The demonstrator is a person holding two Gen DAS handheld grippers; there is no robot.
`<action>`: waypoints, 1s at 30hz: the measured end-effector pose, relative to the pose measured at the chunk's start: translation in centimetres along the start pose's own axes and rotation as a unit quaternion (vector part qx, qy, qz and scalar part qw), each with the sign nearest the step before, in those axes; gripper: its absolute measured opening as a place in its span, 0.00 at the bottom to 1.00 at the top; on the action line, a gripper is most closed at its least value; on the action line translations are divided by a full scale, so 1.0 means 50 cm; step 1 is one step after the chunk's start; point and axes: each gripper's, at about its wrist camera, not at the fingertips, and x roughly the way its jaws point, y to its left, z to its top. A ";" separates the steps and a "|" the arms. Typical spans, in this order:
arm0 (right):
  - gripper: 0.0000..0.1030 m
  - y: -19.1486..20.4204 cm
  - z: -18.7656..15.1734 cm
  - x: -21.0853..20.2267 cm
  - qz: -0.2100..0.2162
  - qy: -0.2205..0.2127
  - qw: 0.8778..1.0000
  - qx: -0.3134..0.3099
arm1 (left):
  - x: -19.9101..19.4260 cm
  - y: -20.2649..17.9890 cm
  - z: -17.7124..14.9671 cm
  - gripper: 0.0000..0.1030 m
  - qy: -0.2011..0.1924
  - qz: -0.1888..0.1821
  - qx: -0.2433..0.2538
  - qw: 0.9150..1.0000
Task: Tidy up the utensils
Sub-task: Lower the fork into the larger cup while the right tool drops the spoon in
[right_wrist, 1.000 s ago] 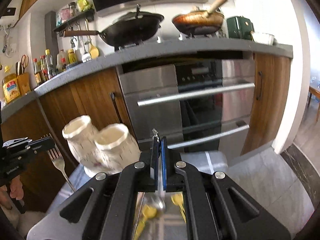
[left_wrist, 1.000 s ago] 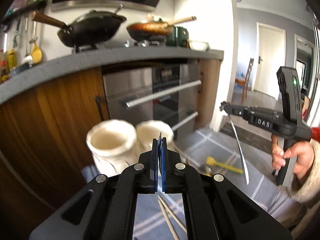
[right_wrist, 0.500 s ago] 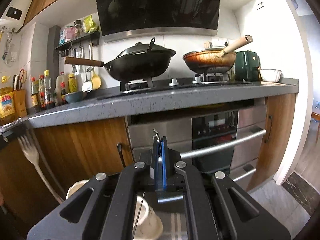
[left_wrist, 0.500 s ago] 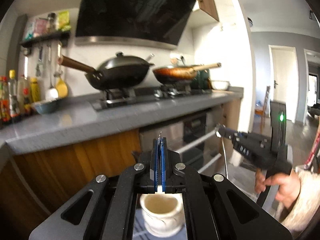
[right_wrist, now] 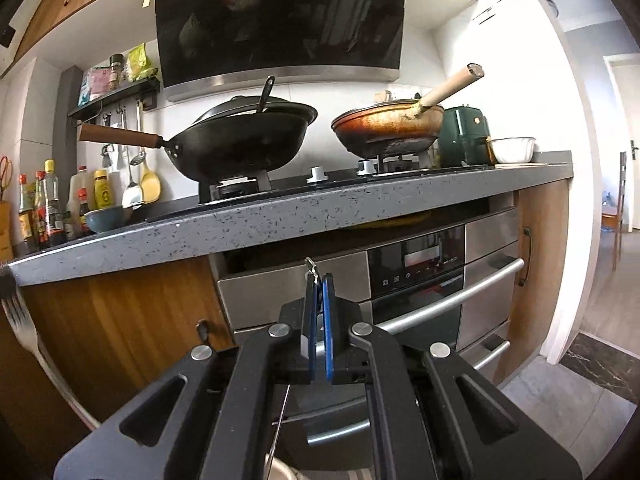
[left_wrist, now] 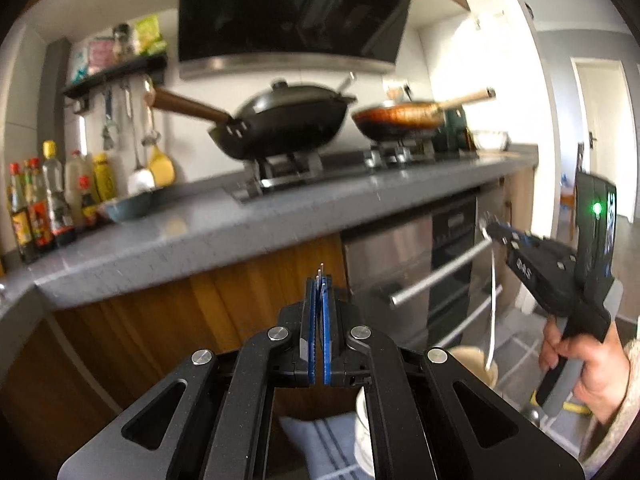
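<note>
My left gripper [left_wrist: 319, 284] is shut on the handle end of a metal fork, whose tip pokes out above the blue pads; the fork [right_wrist: 24, 332] hangs tines up at the left edge of the right wrist view. My right gripper [right_wrist: 318, 280] is shut on a thin metal knife; in the left wrist view the knife [left_wrist: 493, 300] hangs down from it over a white ceramic holder [left_wrist: 476, 360]. A second white holder [left_wrist: 362, 432] shows under my left gripper. A holder rim [right_wrist: 280, 472] peeks under my right gripper.
A grey kitchen counter [right_wrist: 280, 216] with a black wok [right_wrist: 240, 144] and a copper pan [right_wrist: 388, 128] runs across ahead. An oven with bar handles [right_wrist: 452, 292] sits below it. Bottles [right_wrist: 44, 204] stand at the left. A striped cloth [left_wrist: 320, 436] lies under the holders.
Both grippers have risen and tilted up with their utensils. The holders have dropped to the bottom of both views, and the counter and pans now fill the middle.
</note>
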 end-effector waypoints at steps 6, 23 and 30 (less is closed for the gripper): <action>0.02 0.022 -0.064 0.008 0.015 0.017 0.999 -0.035 | 0.040 -0.049 -0.052 0.03 0.031 -0.016 0.027 0.999; 0.03 0.001 -0.130 -0.001 0.082 0.118 0.990 0.011 | 0.085 -0.073 -0.118 0.03 0.066 -0.029 0.018 0.997; 0.03 -0.002 -0.132 0.009 0.081 0.138 0.987 0.022 | 0.087 -0.061 -0.117 0.03 0.071 -0.035 0.003 0.997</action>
